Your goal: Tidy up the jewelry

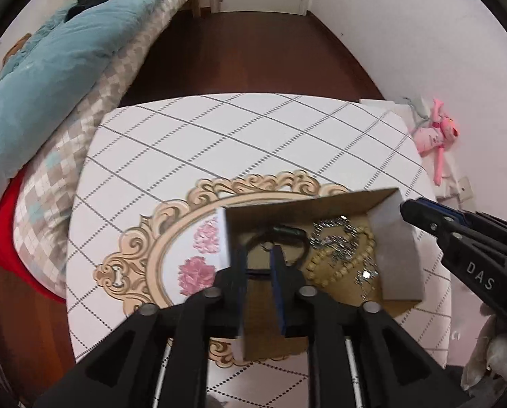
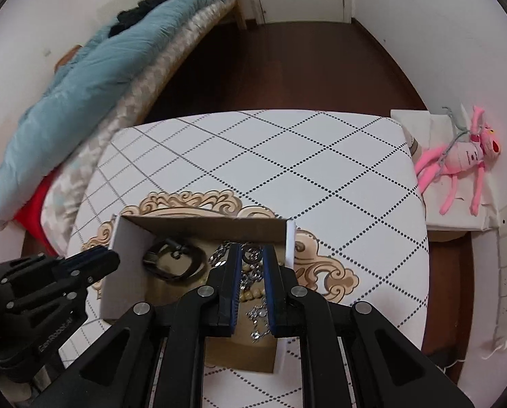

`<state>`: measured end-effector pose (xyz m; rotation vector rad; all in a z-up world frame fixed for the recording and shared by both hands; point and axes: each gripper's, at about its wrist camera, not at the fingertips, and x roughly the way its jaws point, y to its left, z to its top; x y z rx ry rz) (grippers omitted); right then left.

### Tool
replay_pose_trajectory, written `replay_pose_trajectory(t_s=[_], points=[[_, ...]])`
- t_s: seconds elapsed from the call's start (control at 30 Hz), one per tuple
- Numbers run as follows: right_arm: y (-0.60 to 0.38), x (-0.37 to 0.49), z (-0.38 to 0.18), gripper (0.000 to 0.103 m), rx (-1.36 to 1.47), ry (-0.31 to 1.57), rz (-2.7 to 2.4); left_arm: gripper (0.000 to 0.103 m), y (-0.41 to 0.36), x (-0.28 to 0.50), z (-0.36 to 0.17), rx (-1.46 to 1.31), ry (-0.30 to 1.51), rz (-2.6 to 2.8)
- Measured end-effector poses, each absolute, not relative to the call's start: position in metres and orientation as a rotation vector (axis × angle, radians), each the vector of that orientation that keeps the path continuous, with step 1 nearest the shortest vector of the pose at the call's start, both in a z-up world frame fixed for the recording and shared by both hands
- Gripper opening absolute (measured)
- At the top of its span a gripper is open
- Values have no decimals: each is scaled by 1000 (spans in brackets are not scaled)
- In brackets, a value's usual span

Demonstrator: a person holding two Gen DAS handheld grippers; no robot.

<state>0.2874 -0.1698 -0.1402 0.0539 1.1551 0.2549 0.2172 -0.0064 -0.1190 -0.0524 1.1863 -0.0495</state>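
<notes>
An open cardboard box [image 1: 287,209] [image 2: 199,226] sits on the quilted table and holds a black bracelet [image 1: 284,234] [image 2: 171,260], a cream bead string [image 1: 341,265] [image 2: 251,294] and silver chains [image 1: 338,238] [image 2: 256,312]. My left gripper [image 1: 260,255] hovers over the box's left half, its jaws a little apart with nothing between them; in the right wrist view it [image 2: 98,260] is at the box's left wall. My right gripper [image 2: 251,255] is over the chains, its jaws slightly apart around them; in the left wrist view it [image 1: 406,209] is at the box's right wall.
The white table [image 2: 287,156] has a dotted diamond pattern and a gold ornate floral oval [image 1: 185,224]. A bed with a teal duvet [image 1: 66,61] lies to the left. A pink plush toy [image 2: 464,156] lies on a white box to the right. Dark wood floor lies beyond.
</notes>
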Motion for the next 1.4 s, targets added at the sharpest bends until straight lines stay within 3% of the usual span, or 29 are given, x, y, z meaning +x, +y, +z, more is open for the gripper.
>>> replay_pose_trajectory(t_s=[0.03,0.07,0.1,0.3,0.37,0.43,0.53,0.57,0.6,0.77,1.1,1.4], points=[[-170,290,-141,16,50,1162,252,40,-4,218,-118,-56,1180,-41],[-171,291,-140,26,51,1163,249,60,-2,218,-116,-62,1172,-39],[-172,291,-139,37,54,1156,246,68,1,217,-114,-69,1160,-27],[-178,283,-127,39,61,1116,224,73,10,212,-108,-78,1139,-2],[-181,277,-124,39,45,1104,201,86,12,209,-108,-75,1140,11],[-182,271,-123,44,27,1097,180,93,13,205,-109,-77,1139,22],[-183,259,-124,68,-16,1085,144,95,13,194,-111,-69,1125,45],[-182,254,-125,81,-42,1082,125,103,14,191,-112,-69,1123,49],[-181,249,-126,91,-55,1081,122,103,14,188,-113,-72,1121,51],[-175,226,-134,102,-96,1086,110,103,12,171,-120,-64,1125,58],[-183,202,-137,103,-84,1079,38,103,6,148,-114,-61,1113,62],[-188,161,-88,103,-89,991,4,103,5,111,-65,-77,1028,62]])
